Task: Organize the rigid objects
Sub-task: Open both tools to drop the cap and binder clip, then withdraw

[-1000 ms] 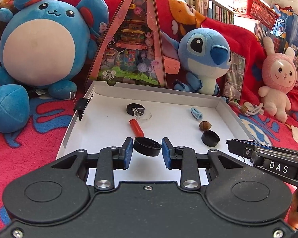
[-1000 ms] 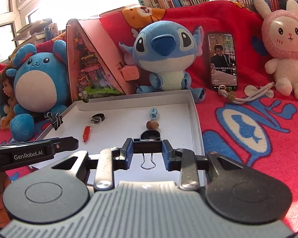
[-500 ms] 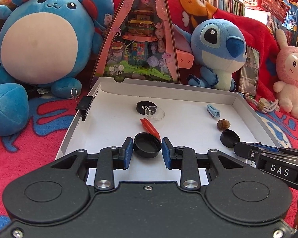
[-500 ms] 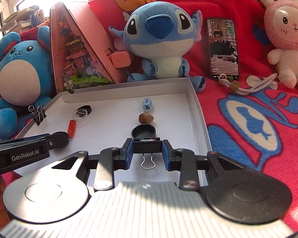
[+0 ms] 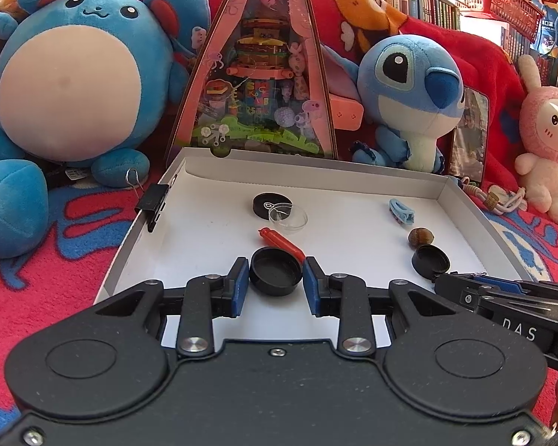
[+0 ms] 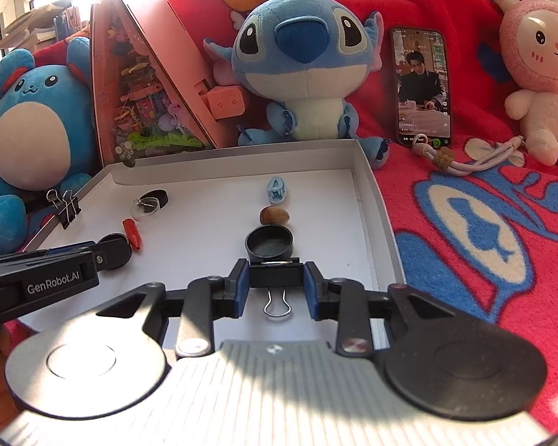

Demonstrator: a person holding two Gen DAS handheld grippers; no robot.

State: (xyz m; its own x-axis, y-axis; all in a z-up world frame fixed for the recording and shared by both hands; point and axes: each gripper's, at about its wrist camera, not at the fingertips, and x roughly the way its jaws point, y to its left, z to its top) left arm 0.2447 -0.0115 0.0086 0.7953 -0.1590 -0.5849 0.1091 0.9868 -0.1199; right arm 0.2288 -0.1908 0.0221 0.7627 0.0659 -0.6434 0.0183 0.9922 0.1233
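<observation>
My left claw [image 5: 276, 277] pinches a black cap [image 5: 275, 270] by its rim, low over the near part of the white tray [image 5: 316, 174]. My right claw [image 6: 275, 278] is clamped on a black binder clip [image 6: 275, 274], wire loops hanging toward me, also over the tray's near edge. Just ahead of the left claw lies a red peg [image 5: 281, 241], beyond it a black disc [image 5: 269, 202] with a clear lid [image 5: 288, 216] leaning on it. Ahead of the right claw: another black cap [image 6: 269, 241], a nut [image 6: 274, 215], a blue clip [image 6: 277, 188].

Handling, my guess: both items light, stiff. The cap is smooth, could slip, so grip across the rim. Take the clip by its flat sides.

Only the right view shows the phone [image 6: 422, 85] full on and the left-rim binder clip's [image 6: 65, 206] handles. Only the left view shows the held cap's hollow.
</observation>
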